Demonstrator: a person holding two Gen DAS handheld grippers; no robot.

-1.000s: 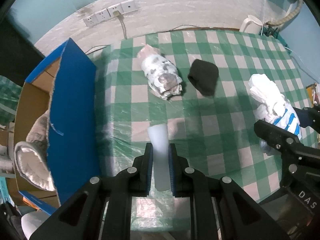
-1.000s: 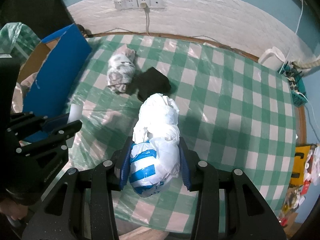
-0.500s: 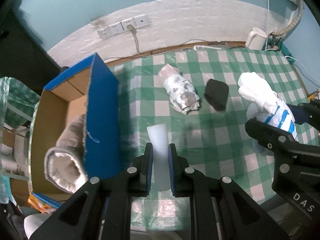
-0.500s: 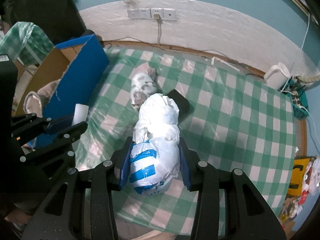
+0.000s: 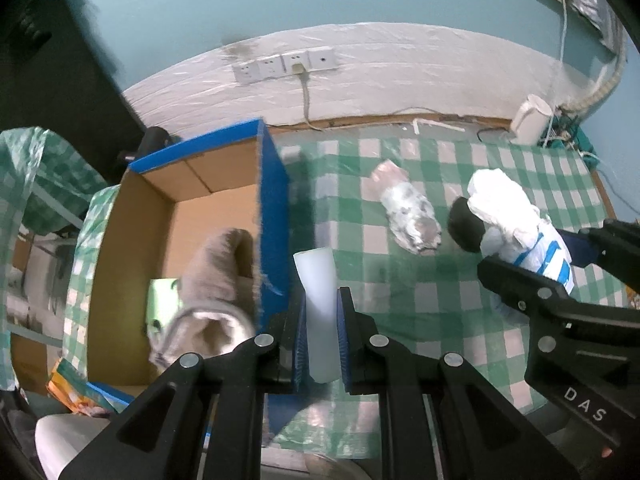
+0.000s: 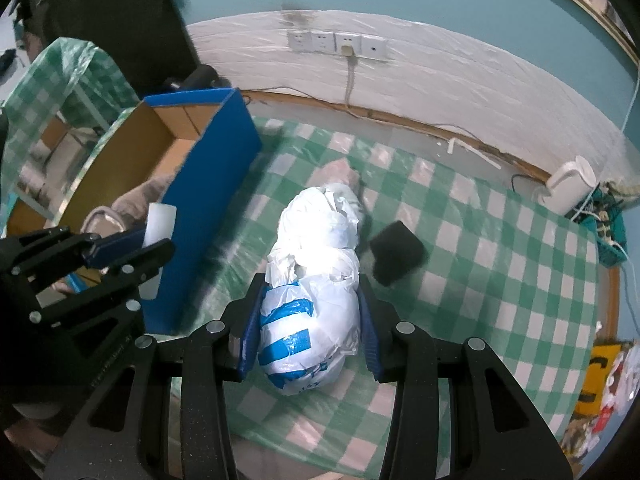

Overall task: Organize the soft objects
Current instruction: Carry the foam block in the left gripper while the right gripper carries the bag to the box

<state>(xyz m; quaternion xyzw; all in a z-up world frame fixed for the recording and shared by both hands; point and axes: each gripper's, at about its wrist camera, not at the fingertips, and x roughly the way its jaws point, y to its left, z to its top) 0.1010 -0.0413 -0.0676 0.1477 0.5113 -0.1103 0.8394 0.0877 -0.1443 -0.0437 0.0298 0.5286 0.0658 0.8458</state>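
Note:
My left gripper (image 5: 322, 312) is shut on a white foam block (image 5: 318, 304) and holds it high beside the blue wall of an open cardboard box (image 5: 272, 216). A grey fleece bundle (image 5: 216, 280) lies inside the box. My right gripper (image 6: 310, 320) is shut on a white plastic bag bundle with blue stripes (image 6: 316, 276), held above the green checked table (image 6: 500, 260). A grey-white patterned roll (image 5: 408, 212) and a black soft piece (image 5: 464, 228) lie on the table; the black piece (image 6: 396, 254) also shows in the right wrist view.
The box (image 6: 224, 160) stands at the table's left edge. A wall with a socket strip (image 5: 284, 66) runs behind the table. A white kettle (image 6: 568, 188) and cables sit at the far right corner. A light green item (image 5: 162, 304) lies in the box.
Both grippers have risen and shifted left toward the box, each keeping its load. The inside of the box has come into view under my left gripper.

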